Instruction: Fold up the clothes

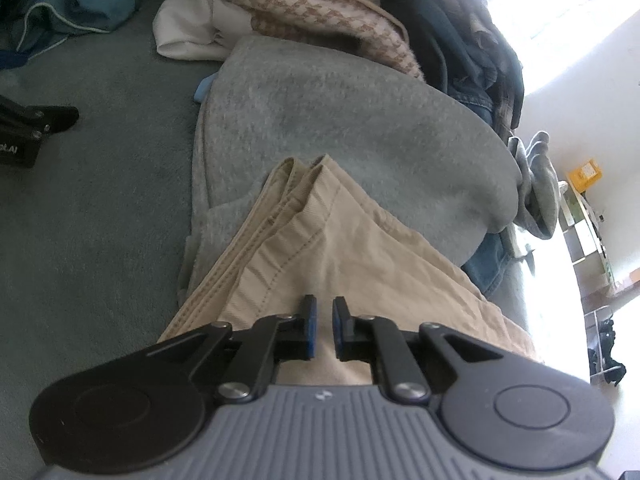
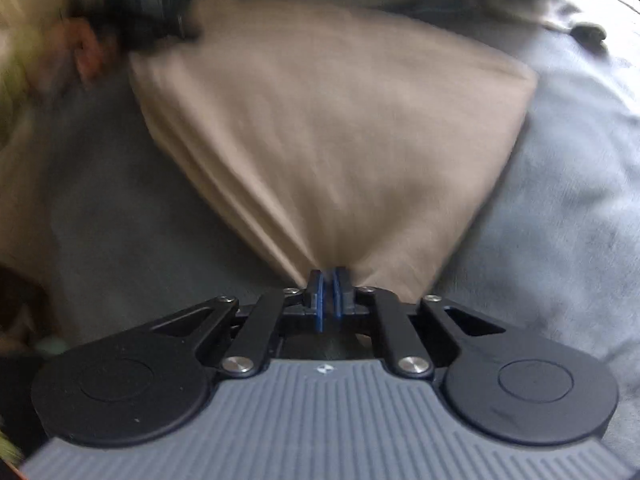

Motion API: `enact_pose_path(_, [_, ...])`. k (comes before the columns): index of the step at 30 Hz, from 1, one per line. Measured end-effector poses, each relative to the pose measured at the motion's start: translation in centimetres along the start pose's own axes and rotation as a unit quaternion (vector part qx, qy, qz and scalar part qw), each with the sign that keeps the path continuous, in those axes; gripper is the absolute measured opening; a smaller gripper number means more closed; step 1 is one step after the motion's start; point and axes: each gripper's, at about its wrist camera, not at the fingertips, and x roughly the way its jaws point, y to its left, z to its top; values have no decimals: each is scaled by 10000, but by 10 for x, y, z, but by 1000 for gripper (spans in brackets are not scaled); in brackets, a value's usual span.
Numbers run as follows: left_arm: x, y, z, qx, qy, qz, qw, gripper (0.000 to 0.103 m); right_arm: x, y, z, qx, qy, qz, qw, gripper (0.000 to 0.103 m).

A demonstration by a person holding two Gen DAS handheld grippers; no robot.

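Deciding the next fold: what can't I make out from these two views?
- Tan garment: near end behind left gripper, left wrist view.
- Clothes pile: motion-blurred, right wrist view.
- Right gripper: bunched tan cloth hides the pinched edge.
- Shelf items: small, glare-washed.

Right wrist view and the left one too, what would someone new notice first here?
In the right wrist view, the tan garment fans out from the right gripper, whose jaws are pinched shut on its bunched edge. In the left wrist view, the same tan cloth lies folded over a grey sweater, with the left gripper just above it, jaws slightly apart and pinching nothing. Behind them a heap of unfolded clothes fills the top.
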Motion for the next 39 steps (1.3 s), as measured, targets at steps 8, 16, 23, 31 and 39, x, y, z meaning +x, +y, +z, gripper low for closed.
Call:
enact_pose_path(8, [-42,-23,-17,700,-243,54,9972,32,-49,0,35,384,-669,79,9970,5])
enact_pose_path(16, [-12,-69,-65,1969,529,-40,9790,48,14,-23,54,927,-484,-557,9930,4])
enact_pose_path(23, [-19,-71,-65,1870,331,103,9817,48,-2,-17,70,721,-483,-667,9940,5])
enact_pose_path(31, [-5,-84,-42,2082,90,-268,9777,48,28,-23,134,971,-1156,-181,9884,6])
enact_pose_path(39, [42,-78,-4,1752,225,-353,9836,43,68,-16,181,1293,-1106,-658,9832,7])
